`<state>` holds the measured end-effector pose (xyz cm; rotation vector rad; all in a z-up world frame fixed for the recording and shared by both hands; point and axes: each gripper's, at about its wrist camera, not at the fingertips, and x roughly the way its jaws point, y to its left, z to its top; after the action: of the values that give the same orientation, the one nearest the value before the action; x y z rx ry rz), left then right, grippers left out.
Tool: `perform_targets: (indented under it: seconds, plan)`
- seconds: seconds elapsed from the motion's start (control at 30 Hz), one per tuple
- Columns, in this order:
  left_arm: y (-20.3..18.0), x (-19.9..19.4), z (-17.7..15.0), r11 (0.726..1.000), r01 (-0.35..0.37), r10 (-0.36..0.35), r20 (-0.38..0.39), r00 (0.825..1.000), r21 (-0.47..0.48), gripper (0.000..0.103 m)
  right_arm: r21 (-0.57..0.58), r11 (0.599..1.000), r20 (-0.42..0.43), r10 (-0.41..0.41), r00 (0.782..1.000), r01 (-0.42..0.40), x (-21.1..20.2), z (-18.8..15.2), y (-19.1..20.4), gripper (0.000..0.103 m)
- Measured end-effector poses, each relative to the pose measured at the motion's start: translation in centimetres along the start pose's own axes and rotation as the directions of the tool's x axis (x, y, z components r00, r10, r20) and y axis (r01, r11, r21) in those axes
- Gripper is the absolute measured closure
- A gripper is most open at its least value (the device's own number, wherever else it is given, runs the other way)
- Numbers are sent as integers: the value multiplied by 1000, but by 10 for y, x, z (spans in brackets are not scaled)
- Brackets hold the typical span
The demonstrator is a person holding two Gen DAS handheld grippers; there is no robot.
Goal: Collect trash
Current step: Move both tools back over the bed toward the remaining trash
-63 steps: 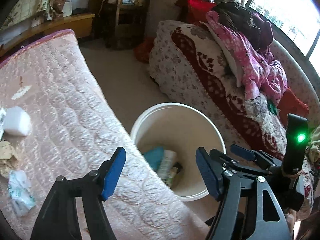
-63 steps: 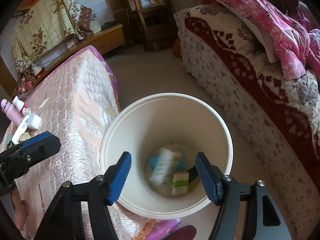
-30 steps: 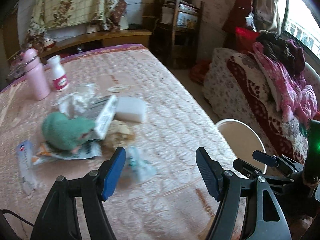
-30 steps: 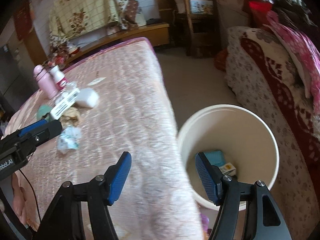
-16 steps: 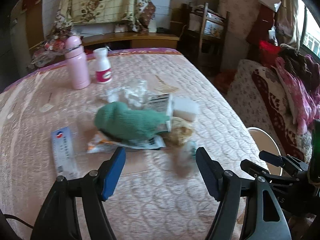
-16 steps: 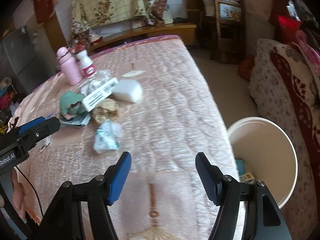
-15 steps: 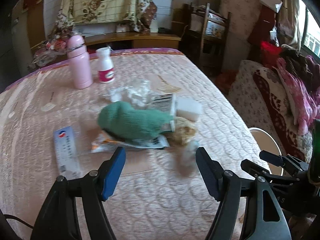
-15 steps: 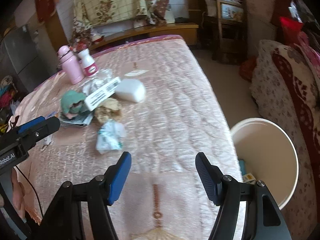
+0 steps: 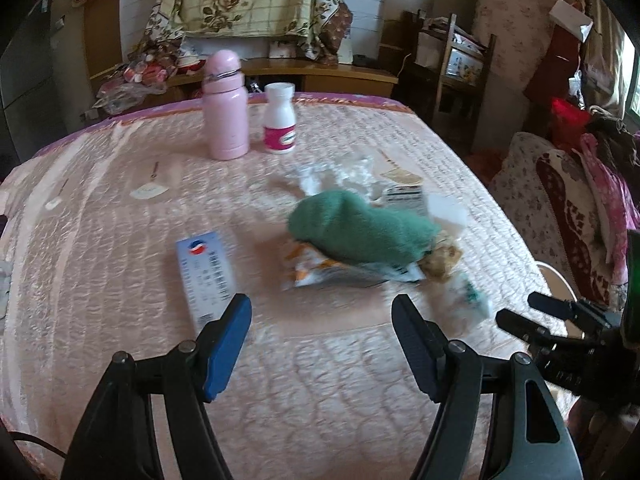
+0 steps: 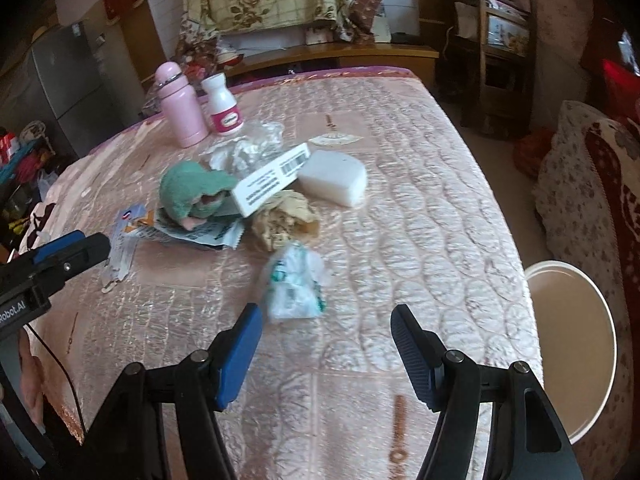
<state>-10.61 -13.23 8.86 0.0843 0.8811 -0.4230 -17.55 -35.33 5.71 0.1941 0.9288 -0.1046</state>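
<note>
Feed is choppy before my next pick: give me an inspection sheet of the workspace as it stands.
Surface: pink quilted bed cover, flat, bare on the side nearest the bucket.
Job's things: crumpled white-green wrapper nearest the right hand-held gripper; tan wad, barcoded white box, flat blue-white packet; white bucket on the floor beside the bed.
Clutter: green cloth, white block, pink bottle, white pill bottle.
Grippers: left hand-held gripper and right hand-held gripper open, both empty.
Cables: thin black cable at the left edge.
Surroundings: wooden shelf, patterned sofa, draped floral cloth.
</note>
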Motion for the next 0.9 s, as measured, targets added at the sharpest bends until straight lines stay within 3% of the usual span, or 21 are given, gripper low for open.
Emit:
perform_targets:
  seconds: [0.4, 0.9]
  plan:
    - [74, 22, -8, 990, -26, 18, -58, 998, -138, 26, -31, 999, -31, 24, 999, -25, 24, 9, 19, 33]
    - [88, 51, 4, 980, -55, 40, -83, 996, -190, 25, -28, 999, -40, 16, 999, -17, 34, 15, 19, 33]
